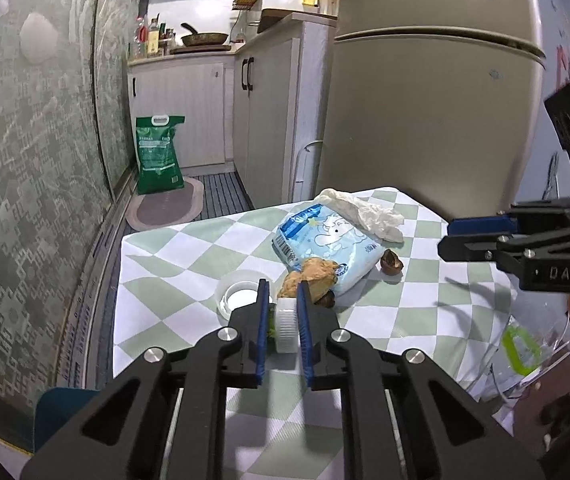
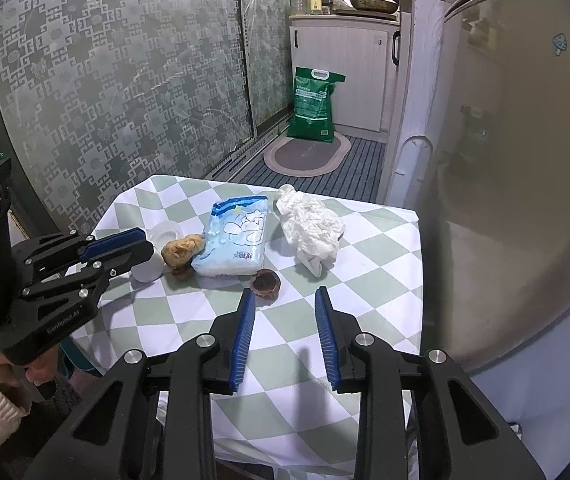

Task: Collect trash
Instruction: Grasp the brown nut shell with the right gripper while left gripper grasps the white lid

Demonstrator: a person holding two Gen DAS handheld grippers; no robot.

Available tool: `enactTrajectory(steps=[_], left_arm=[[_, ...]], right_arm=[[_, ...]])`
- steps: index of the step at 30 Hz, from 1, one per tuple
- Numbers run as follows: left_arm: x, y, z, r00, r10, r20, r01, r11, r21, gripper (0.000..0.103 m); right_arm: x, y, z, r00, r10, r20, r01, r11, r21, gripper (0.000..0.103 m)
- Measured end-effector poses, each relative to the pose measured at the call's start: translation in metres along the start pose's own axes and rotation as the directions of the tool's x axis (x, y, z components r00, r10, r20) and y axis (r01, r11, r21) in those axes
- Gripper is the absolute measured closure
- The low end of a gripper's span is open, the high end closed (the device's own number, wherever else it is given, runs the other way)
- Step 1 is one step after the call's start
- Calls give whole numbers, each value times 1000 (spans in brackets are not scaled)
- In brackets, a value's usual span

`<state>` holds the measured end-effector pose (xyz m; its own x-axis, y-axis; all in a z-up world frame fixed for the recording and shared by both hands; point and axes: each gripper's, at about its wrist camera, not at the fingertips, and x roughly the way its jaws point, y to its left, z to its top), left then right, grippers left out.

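My left gripper (image 1: 282,286) is shut on a white plastic bottle cap end (image 1: 287,326), held just above the checked tablecloth (image 1: 189,256); the same white piece (image 2: 147,270) shows under its fingers in the right wrist view. Beyond it lie a crumpled brown paper ball (image 1: 311,280), a blue tissue pack (image 1: 325,242), a crumpled white tissue (image 1: 369,212) and a brown nut shell (image 1: 391,264). My right gripper (image 2: 281,294) is open and empty, just in front of the nut shell (image 2: 265,284). A clear round lid (image 1: 239,292) lies left of the left gripper.
A clear plastic bag with a green handle (image 1: 521,346) hangs off the table's right side. A fridge (image 1: 425,112) stands behind the table. A green sack (image 1: 159,154) and a mat (image 1: 165,208) lie on the kitchen floor. A patterned glass door (image 2: 125,80) is on the left.
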<state>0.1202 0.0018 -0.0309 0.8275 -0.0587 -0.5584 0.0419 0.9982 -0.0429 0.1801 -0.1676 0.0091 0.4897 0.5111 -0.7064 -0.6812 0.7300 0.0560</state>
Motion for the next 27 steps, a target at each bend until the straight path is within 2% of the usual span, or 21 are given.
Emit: enactTrajectory(steps=[7,19,22,27], left_arm=[[-3,-2,-1,1000,-11,7,11,1000,5,92],[-13,17,0,996,-93,8,93,991,-94,93],[-18,21,-1,994,-105,15,106,989,-107,93],[-29,26,0,991,-130,40,134,983,-124,93]], right_arm=[[18,6,0,999,19,-34,-19,1000,-13,74],[47,12,1,999,-6,-36,5,999,-47,74],[51,17,4,999,-32,-44,29,997,-73,82],[45,21,9,998,-46,-49,42,996,-83,82]])
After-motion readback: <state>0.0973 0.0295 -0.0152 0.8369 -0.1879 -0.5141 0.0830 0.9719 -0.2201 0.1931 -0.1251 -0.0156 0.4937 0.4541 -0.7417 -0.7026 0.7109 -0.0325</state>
